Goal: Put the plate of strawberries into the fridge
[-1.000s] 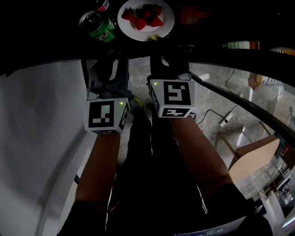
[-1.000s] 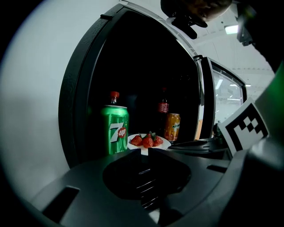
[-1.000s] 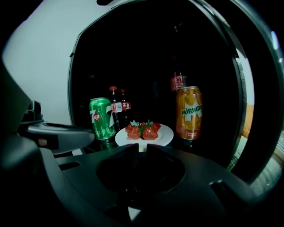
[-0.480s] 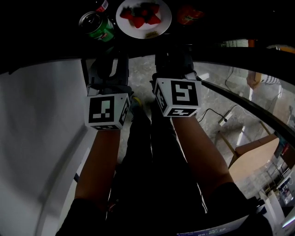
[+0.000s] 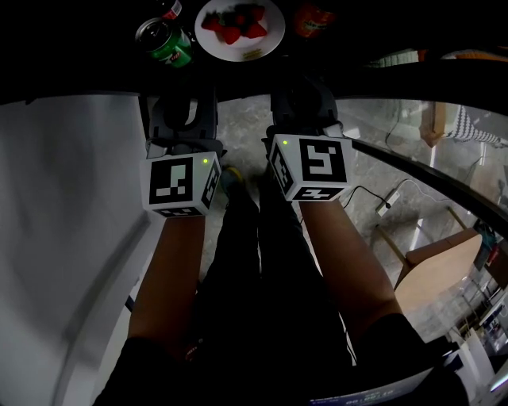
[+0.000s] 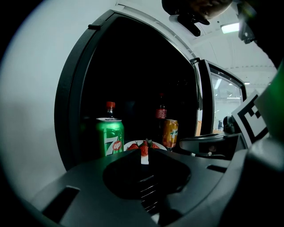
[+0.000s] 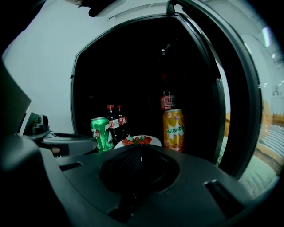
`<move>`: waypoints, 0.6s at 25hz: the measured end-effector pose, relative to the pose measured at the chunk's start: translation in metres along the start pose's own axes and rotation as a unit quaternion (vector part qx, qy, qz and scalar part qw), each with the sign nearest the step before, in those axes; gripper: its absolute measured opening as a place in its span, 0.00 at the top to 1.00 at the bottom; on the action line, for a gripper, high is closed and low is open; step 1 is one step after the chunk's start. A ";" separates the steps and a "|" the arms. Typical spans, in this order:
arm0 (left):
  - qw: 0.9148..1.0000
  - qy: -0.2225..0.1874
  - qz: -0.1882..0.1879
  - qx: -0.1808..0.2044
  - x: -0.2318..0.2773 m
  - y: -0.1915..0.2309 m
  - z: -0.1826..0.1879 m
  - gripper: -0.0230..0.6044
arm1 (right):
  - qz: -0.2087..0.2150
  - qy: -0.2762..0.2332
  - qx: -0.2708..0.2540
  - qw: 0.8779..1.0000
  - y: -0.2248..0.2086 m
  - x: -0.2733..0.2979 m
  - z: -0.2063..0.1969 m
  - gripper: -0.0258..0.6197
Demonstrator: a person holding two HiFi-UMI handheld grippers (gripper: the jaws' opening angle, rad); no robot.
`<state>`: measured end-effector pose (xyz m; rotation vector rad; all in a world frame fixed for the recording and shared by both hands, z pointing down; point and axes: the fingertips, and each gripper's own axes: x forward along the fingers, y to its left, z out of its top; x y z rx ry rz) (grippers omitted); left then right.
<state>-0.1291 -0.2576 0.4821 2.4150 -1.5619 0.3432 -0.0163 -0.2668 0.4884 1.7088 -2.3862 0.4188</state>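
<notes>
A white plate (image 5: 240,17) of strawberries (image 5: 232,22) rests on the dark fridge shelf, between a green can (image 5: 165,44) and an orange can (image 5: 311,17). Both grippers hang side by side just outside the fridge opening, short of the plate. The left gripper (image 5: 181,105) and the right gripper (image 5: 298,99) each have their jaws together with nothing between them. In the left gripper view the plate (image 6: 146,145) shows just past the shut left gripper (image 6: 144,158). In the right gripper view the plate (image 7: 137,141) lies beyond the shut right gripper (image 7: 141,153).
The fridge's glass door (image 5: 413,135) stands open to the right and a white wall (image 5: 71,198) is on the left. Cola bottles (image 7: 114,119) stand behind the green can (image 7: 101,134). Another bottle (image 7: 166,99) stands behind the orange can (image 7: 173,130).
The right gripper has drawn back from the plate's near rim, which it reached a second ago. The plate stays on the shelf. The left gripper has barely moved.
</notes>
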 end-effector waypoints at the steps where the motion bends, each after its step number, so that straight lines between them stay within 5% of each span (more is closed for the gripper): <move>1: 1.000 -0.002 0.001 0.001 -0.001 0.000 0.001 0.88 | 0.000 -0.001 -0.001 1.000 0.000 -0.003 0.000 0.95; 15: 1.000 -0.022 0.015 0.006 -0.034 -0.016 0.017 0.88 | 0.002 -0.011 -0.007 1.000 0.001 -0.050 0.008 0.95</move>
